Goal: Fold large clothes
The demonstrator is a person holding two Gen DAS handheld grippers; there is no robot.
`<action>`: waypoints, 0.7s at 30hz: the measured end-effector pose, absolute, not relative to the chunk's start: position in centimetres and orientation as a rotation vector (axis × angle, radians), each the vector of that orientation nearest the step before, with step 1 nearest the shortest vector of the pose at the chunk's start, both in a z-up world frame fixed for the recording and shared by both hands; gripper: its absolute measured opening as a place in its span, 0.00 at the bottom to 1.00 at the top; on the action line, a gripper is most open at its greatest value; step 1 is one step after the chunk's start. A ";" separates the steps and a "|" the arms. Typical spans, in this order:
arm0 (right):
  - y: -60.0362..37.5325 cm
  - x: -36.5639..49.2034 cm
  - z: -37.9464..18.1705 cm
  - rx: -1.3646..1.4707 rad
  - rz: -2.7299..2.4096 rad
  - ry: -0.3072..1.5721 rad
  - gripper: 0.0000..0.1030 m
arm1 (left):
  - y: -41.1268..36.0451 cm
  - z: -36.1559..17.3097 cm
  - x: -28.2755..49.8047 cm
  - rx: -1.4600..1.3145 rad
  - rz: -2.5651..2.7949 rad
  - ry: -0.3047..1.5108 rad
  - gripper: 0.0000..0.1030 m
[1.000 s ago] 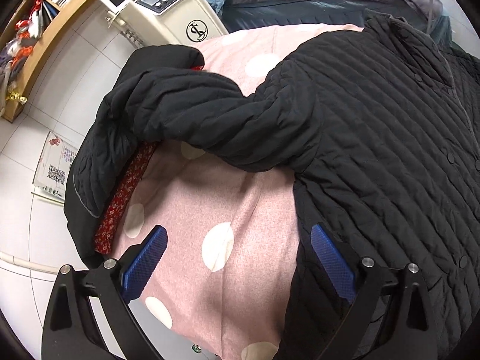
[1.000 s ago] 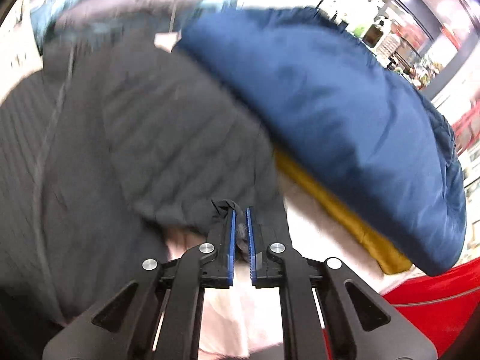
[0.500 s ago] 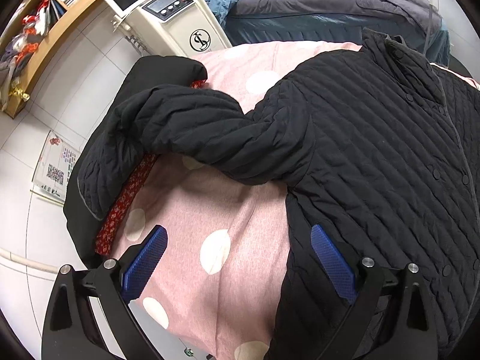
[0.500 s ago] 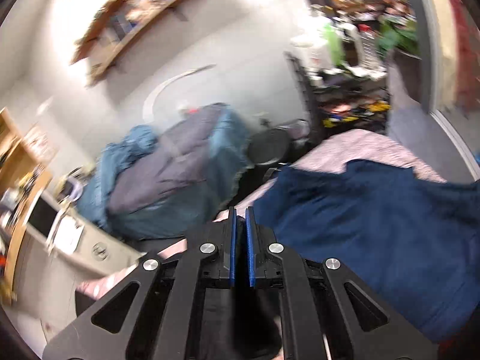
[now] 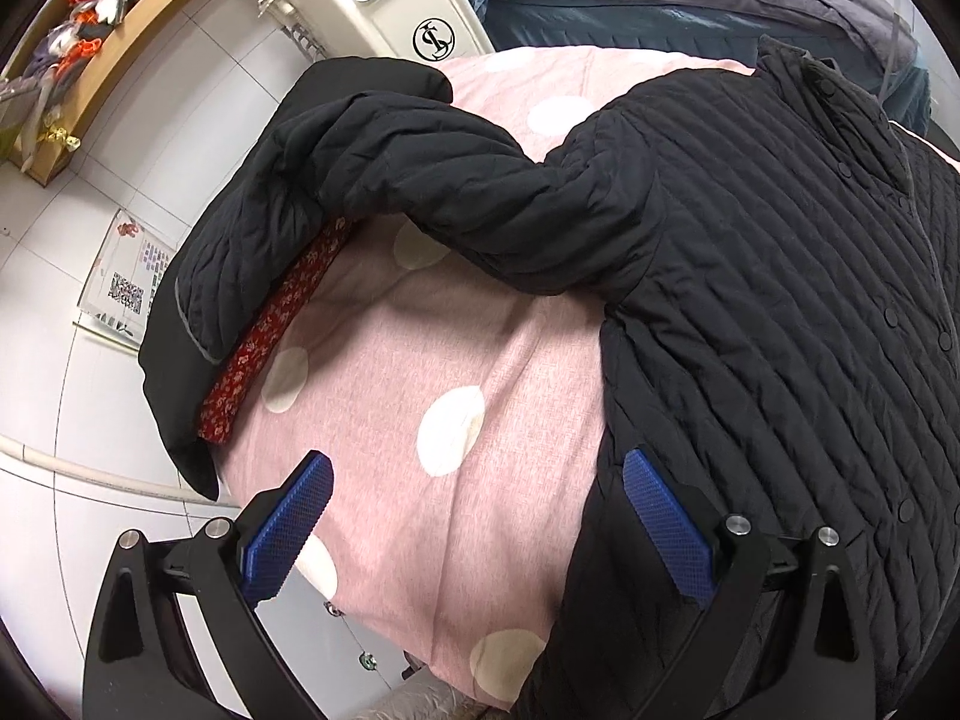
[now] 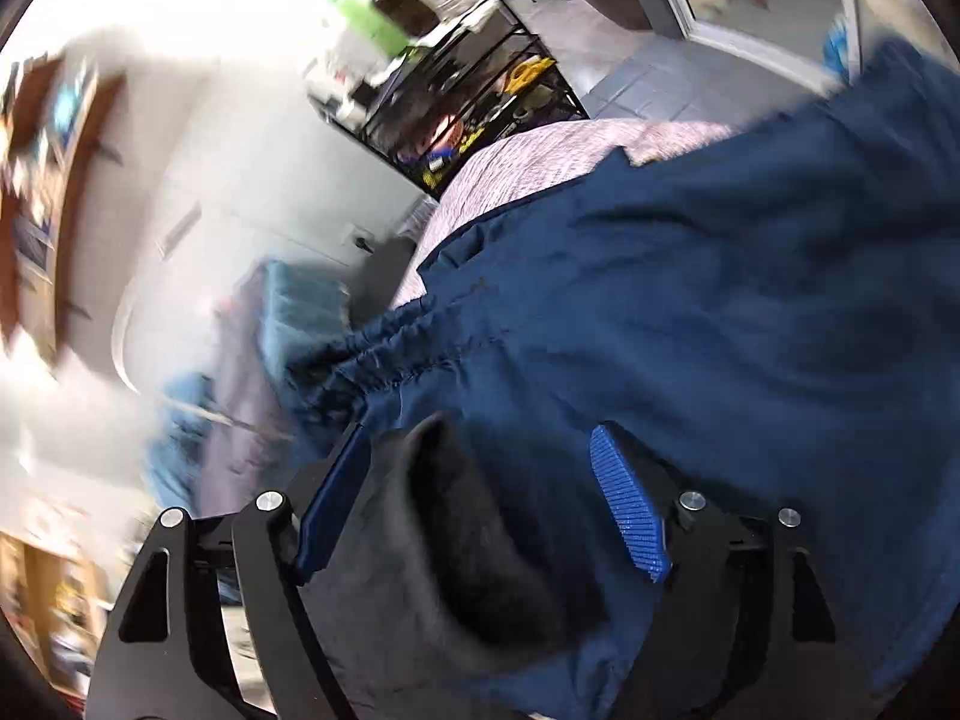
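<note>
Pink spotted bedspread [image 5: 420, 360] carries my black quilted jacket [image 5: 780, 252]: soft, puffy, light, likely slippery. Left gripper [image 5: 477, 519] spread and empty; right gripper [image 6: 480, 504] opening, dark cloth between its jaws. I'd pinch the sleeve cuff [image 5: 198, 300].

left gripper [image 5: 474, 519] open, right gripper [image 6: 480, 504] opening

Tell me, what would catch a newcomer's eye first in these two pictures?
Probably the big black quilted jacket spread over a pink sheet with pale dots, one sleeve flung toward the bed's left edge. Below it the left gripper stands open above the sheet. In the blurry right view, the right gripper is opening over a dark blue garment, with a dark fold of cloth between its fingers.
</note>
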State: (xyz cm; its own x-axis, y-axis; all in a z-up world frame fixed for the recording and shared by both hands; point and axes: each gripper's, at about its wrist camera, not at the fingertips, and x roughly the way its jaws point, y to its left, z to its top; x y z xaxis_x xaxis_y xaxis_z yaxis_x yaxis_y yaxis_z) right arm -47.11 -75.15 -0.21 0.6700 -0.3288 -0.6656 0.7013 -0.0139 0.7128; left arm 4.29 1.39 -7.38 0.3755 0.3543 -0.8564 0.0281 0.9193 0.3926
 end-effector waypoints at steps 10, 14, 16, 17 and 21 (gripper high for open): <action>-68.6 -45.9 -2.5 1.346 -0.634 0.413 0.74 | -3.5 -7.4 4.4 0.459 0.097 1.156 0.94; -67.1 -44.5 -3.2 1.313 -0.630 0.423 0.74 | -5.7 -6.9 4.1 0.518 0.036 1.118 0.94; -67.2 -44.2 -3.5 1.321 -0.630 0.418 0.74 | -6.6 -6.9 3.8 0.547 0.011 1.106 0.94; -67.4 -43.8 -4.1 1.347 -0.632 0.408 0.74 | -6.9 -6.9 3.7 0.555 0.006 1.103 0.94; -67.8 -43.7 -4.9 1.402 -0.633 0.372 0.74 | -7.2 -7.0 3.4 0.558 0.000 1.108 0.94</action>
